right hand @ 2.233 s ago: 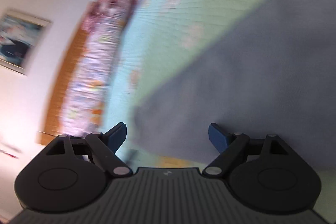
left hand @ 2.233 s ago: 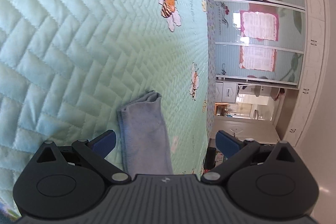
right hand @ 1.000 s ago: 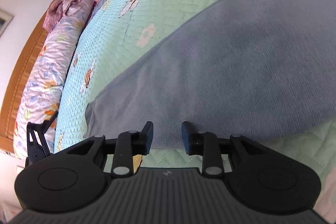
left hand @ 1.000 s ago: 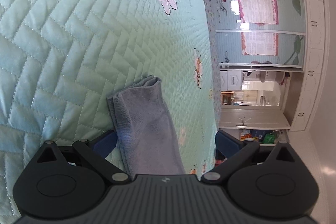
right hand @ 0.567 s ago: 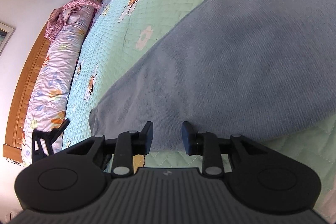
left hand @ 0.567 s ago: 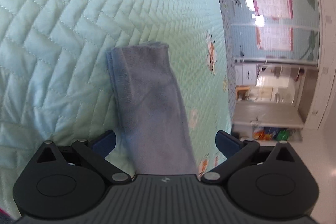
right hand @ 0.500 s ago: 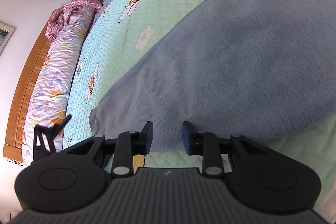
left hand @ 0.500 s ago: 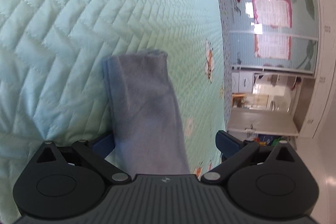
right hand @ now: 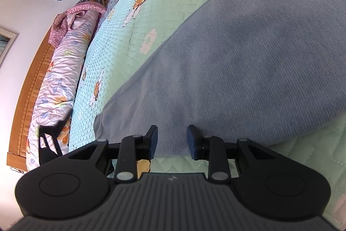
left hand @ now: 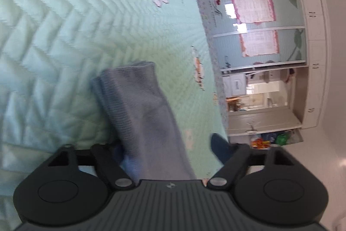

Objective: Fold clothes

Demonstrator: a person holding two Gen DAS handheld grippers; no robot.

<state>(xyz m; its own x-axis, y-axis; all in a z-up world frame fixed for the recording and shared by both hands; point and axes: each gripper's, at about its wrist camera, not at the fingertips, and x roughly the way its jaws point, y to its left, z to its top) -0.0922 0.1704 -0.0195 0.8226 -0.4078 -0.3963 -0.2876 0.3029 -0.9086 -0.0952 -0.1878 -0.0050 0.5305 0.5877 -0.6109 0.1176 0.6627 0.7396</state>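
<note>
Blue-grey cloth (right hand: 248, 57), folded to a long strip, lies on the quilted bed (left hand: 54, 36) between two hand-held grippers.
Left hand-held gripper (left hand: 168, 142), at 6 o'clock, is closing around one end, not yet pinching; right hand-held gripper (right hand: 172, 139) is clenched on the edge. Closing off-centre could catch only the top layer, so the fold splays. Count: one cloth, two grippers.

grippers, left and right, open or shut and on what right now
Left gripper: jaws closing around the blue-grey garment, not yet clamped on it.
Right gripper: partly closed on the garment's near edge; whether it pinches the cloth cannot be told.
</note>
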